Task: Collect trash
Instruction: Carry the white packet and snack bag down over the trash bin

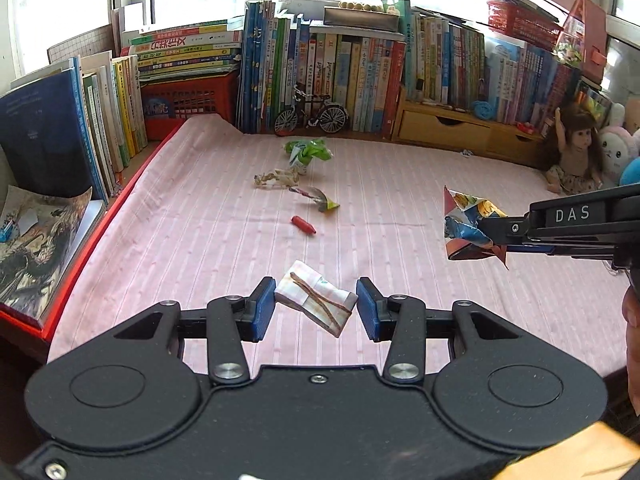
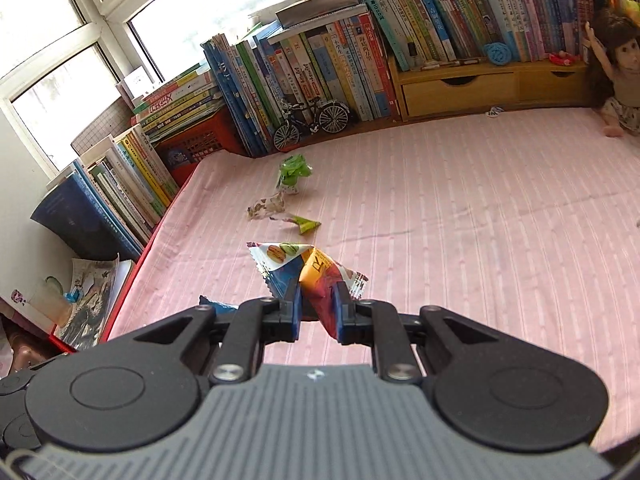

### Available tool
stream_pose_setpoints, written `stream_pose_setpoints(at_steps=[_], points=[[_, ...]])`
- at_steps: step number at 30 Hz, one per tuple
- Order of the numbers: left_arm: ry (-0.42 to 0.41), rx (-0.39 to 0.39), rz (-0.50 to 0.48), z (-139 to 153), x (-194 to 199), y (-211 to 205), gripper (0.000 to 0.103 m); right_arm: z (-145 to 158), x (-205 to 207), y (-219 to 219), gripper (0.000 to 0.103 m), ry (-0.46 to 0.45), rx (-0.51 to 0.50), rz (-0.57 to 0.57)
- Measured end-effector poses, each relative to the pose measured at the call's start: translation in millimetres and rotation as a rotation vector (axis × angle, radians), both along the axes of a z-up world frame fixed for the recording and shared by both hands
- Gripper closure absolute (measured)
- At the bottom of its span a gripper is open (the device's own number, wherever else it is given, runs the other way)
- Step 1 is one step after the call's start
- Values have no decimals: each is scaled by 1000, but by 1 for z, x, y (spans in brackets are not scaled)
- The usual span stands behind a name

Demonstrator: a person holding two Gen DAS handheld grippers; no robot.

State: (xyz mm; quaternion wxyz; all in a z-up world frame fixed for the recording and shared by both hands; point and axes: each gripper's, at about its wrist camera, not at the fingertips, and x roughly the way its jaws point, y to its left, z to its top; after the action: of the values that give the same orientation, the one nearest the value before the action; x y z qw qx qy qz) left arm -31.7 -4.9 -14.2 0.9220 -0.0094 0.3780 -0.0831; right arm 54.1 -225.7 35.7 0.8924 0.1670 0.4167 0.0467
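My left gripper (image 1: pixel 316 304) is open, its blue pads on either side of a folded pale checked wrapper (image 1: pixel 316 302) lying on the pink cloth (image 1: pixel 400 208); the left pad is close to it, the right pad stands apart. My right gripper (image 2: pixel 316 312) is shut on a colourful snack wrapper (image 2: pixel 308 272) and holds it above the cloth; the same snack wrapper (image 1: pixel 470 226) shows at the right in the left wrist view. Farther off lie a small red piece (image 1: pixel 304 225), a yellow-green wrapper (image 1: pixel 320 199), a crumpled beige wrapper (image 1: pixel 278 179) and a green wrapper (image 1: pixel 308 151).
Rows of books (image 1: pixel 360 76) line the back and left edges, with a red basket (image 1: pixel 188 100), a model bicycle (image 1: pixel 311 114) and a wooden drawer unit (image 1: pixel 448 128). A doll (image 1: pixel 572 152) and plush toys (image 1: pixel 618 152) sit at the right. A hand (image 1: pixel 632 340) shows at the right edge.
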Motion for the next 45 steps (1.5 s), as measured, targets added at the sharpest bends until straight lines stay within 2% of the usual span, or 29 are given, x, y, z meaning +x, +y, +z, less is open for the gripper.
stream_pose_setpoints(at_steps=[7,18,28,41,45], points=[[60,-17,-11,-17,-50,8,61,-10,-63,21,83,58,-18,26],[159,2,68,-60,-102,7,61,-46,-118,38,83,153,-22,151],[239,-2,118,-95,-125,15,61,-73,-141,44,83,211,-21,202],[333,4,158,-142,-129,31,61,-120,-149,61,82,308,-21,247],[372,-18,169,-162,-128,41,61,-141,-148,65,82,354,-29,249]])
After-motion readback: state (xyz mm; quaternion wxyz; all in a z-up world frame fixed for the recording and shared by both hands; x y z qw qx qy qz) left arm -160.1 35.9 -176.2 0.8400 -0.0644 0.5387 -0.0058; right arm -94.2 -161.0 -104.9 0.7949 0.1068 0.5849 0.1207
